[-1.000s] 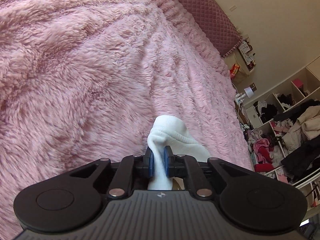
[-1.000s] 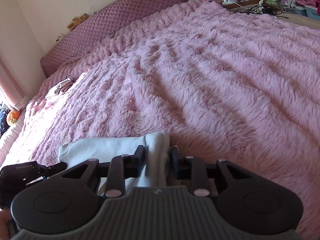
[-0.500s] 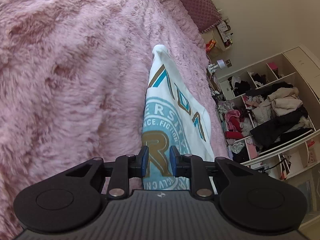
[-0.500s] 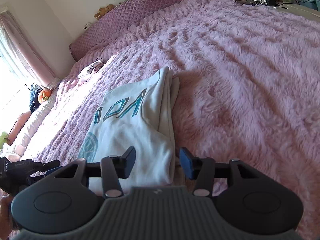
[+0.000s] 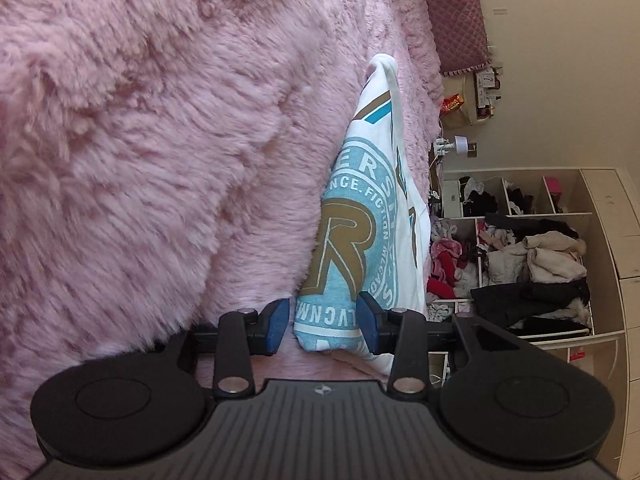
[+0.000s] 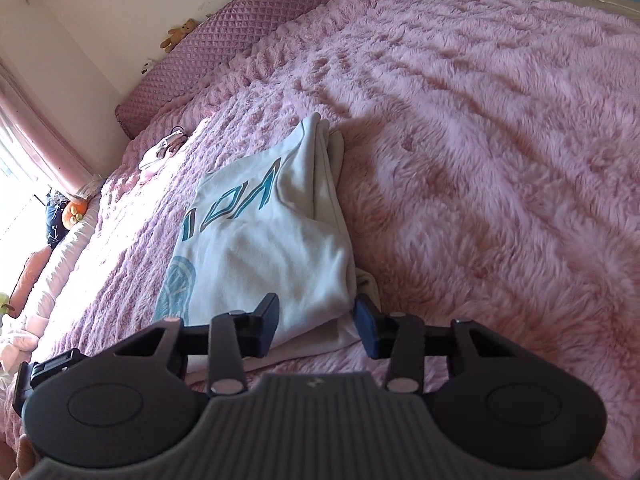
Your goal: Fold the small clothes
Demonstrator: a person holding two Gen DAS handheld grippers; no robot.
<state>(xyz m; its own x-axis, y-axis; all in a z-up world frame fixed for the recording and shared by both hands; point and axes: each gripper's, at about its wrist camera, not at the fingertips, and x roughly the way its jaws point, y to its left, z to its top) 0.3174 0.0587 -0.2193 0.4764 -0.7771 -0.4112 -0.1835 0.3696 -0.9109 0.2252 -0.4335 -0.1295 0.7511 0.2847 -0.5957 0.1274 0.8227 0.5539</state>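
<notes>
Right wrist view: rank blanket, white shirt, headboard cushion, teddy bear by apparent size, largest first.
1. blanket, fills most of the frame
2. white shirt
3. headboard cushion; it lies farther from the camera, so its true size against the shirt is unsure
4. teddy bear, tiny and far

Large "R" and partial "NCE.FICTION" on the white shirt's (image 5: 380,208) blue round emblem.

The shirt (image 6: 264,240) is white, with a pale blue round crest, a gold "R" and teal lettering. It lies folded flat on the pink furry bed (image 6: 480,160), layered edges stacked along one side, its near end towards the camera.
</notes>
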